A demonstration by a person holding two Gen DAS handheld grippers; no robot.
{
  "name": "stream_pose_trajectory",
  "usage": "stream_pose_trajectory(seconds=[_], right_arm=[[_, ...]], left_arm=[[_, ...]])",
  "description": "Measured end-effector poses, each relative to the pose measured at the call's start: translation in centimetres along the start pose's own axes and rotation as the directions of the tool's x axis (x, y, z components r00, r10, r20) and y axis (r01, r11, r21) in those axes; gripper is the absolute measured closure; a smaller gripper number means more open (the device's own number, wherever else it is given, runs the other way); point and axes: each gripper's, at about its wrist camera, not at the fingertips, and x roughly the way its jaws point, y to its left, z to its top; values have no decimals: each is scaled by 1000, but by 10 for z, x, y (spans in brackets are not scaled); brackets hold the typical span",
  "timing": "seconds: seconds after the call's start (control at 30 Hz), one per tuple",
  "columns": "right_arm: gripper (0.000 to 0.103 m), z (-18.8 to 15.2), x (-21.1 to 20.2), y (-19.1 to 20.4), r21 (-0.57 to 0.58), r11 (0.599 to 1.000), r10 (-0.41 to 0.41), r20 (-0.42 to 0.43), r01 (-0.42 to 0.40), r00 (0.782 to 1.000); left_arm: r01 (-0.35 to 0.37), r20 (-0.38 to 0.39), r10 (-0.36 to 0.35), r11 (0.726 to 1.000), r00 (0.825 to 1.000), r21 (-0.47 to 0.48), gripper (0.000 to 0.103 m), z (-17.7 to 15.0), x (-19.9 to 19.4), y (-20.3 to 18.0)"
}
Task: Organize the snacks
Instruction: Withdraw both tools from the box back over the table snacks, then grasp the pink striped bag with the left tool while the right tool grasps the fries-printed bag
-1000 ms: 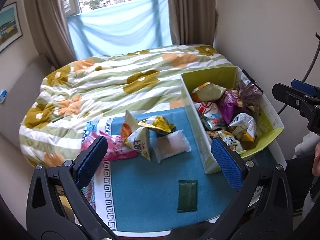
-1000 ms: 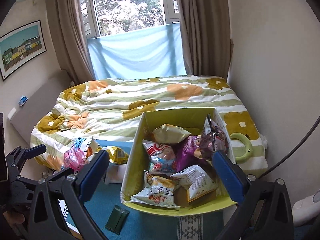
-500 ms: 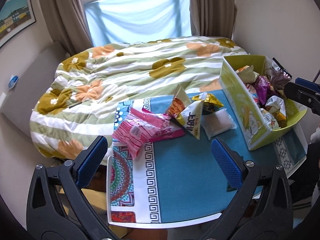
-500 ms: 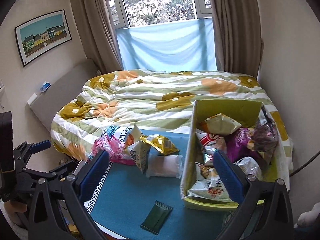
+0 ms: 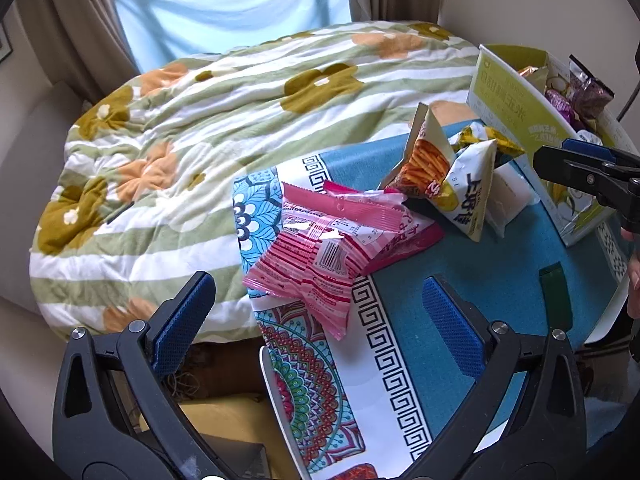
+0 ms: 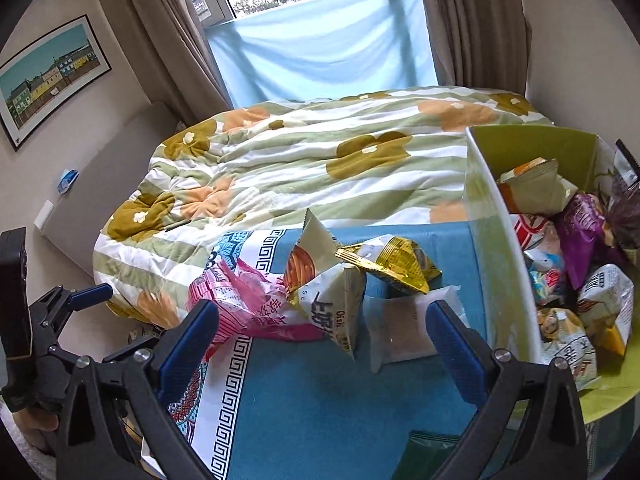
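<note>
"oishi" on white snack bag

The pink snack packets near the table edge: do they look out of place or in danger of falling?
Somewhat. The pink snack packets lie in a loose overlapping heap at the corner of the table beside the bed, far from the box that holds the other snacks. Their lowest corner points toward the table edge, but whether it overhangs is unclear.

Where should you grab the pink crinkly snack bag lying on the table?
Grip the flat pink plastic snack bag by its near corner hanging past the edge of the patterned tablecloth. Come from the near left with the open left gripper: that thin sealed edge is free for one jaw underneath.
</note>
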Motion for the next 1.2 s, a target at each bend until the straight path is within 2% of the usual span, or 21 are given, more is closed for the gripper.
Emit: stream_pose_trajectory(seconds=[0.3,0.57,0.73,0.77,0.9,1.13,1.2], right_arm=[[0,-2,58,3,15,999,-52,-26,52,998],[0,-2,95,0,16,998,-62,-31,62,998],[0,-3,111,6,2,998,-60,-28,60,998],[0,-4,114,6,0,998,-61,-29,61,998],[0,-3,124,5,7,998,-59,-37,60,998],[0,-5,130,8,-6,998,-59,-33,59,998],[11,-5,131,9,-8,998,-60,-36,59,998]], left_arm=[[82,-64,-75,992,995,101,1,5,72,10],[169,-117,-156,979,981,115,1,9,110,18],[167,-126,-149,975,981,145,18,10,119,17],[173,-132,-155,975,979,142,24,10,121,18],[194,-131,-177,972,976,134,30,9,121,21],[188,-130,-173,975,976,118,37,6,115,20],[188,-131,-175,978,976,95,38,5,114,22]])
